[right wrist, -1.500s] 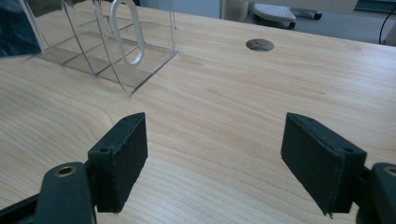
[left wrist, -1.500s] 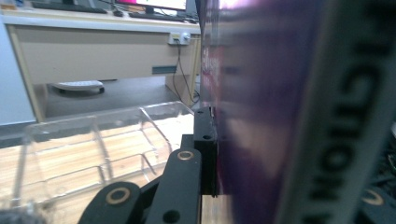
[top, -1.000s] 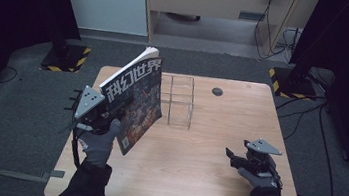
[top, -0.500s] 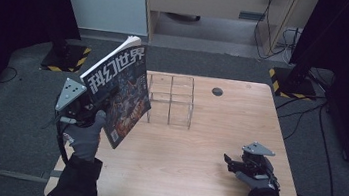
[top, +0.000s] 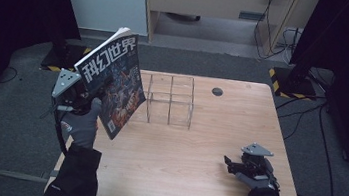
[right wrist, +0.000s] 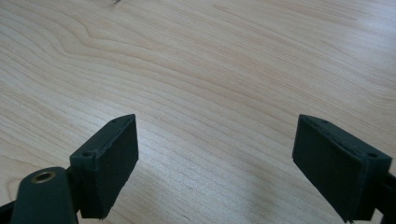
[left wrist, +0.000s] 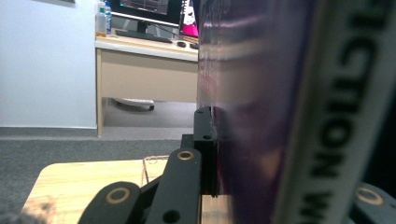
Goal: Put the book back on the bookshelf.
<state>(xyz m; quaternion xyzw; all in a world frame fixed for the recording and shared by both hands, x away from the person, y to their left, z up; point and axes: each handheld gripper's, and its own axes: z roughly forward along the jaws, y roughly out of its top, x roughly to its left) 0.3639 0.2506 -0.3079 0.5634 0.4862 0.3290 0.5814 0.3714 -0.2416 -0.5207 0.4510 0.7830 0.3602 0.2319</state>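
So far my left gripper was clamped on the magazine, lifted beside the clear rack, not yet slotted in; my right gripper had just been opening, jaws apart and empty.

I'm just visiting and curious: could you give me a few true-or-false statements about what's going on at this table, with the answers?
1. The left hand-held gripper is clamped on a magazine held up off the table. True.
2. The right hand-held gripper is holding a pen. False: its jaws stand wide apart with nothing between them but bare wooden table.
3. The magazine sits inside the clear rack. False: it is held in the air to the left of the rack, which stands empty.
4. A small dark round thing lies on the table beyond the rack. True.
5. The magazine lies flat. False: it is held nearly upright, tilted.
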